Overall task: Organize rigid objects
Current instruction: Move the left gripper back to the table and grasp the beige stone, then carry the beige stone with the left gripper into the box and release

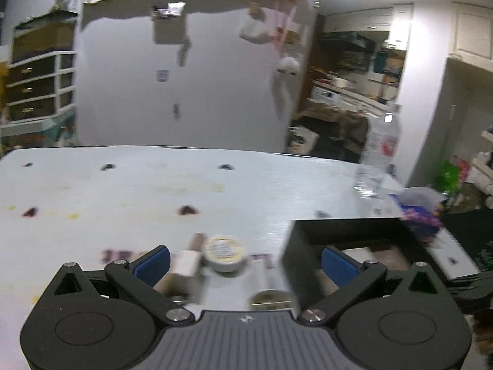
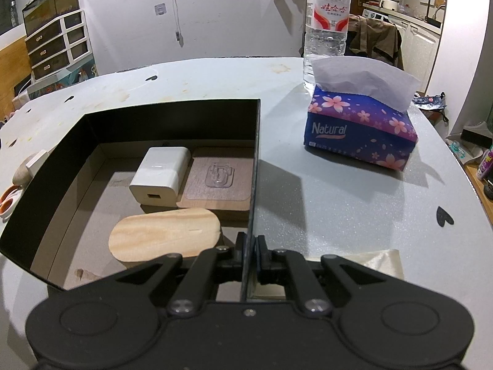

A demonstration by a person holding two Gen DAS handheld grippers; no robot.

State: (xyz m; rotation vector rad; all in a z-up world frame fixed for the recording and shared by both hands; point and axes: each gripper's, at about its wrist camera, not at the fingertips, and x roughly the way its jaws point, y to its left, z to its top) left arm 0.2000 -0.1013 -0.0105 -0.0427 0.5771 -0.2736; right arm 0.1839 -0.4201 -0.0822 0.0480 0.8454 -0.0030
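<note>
Black cardboard box [image 2: 172,117], open-topped with a pale brown floor, standing on the speckled grey tabletop [image 2: 339,209] toward its near edge. Right gripper [image 2: 251,248]: fingers closed on the box's right wall, one finger inside and one outside, near the wall's near end. Inside the box, a white square charger block [image 2: 160,175] lies toward the far wall, its right side touching a brown square leather-look coaster [image 2: 218,182] that reaches the right wall; a pale oval wooden piece [image 2: 165,237] lies along the near part of the floor, just short of the gripper.

Left gripper [image 1: 245,265]: blue-padded fingers [image 1: 152,265] spread wide, nothing between the pads. Beyond them on the tabletop, blurred, a round tin with a cream lid [image 1: 225,252] and a small white and brown block [image 1: 186,263], both left of the box's left wall.

Toward the tabletop's far right corner, a clear plastic water bottle with a red and white label [image 2: 328,27] stands just behind a blue floral tissue pack [image 2: 360,126]. Orange-handled scissors [image 2: 9,202] lie at the left edge.
</note>
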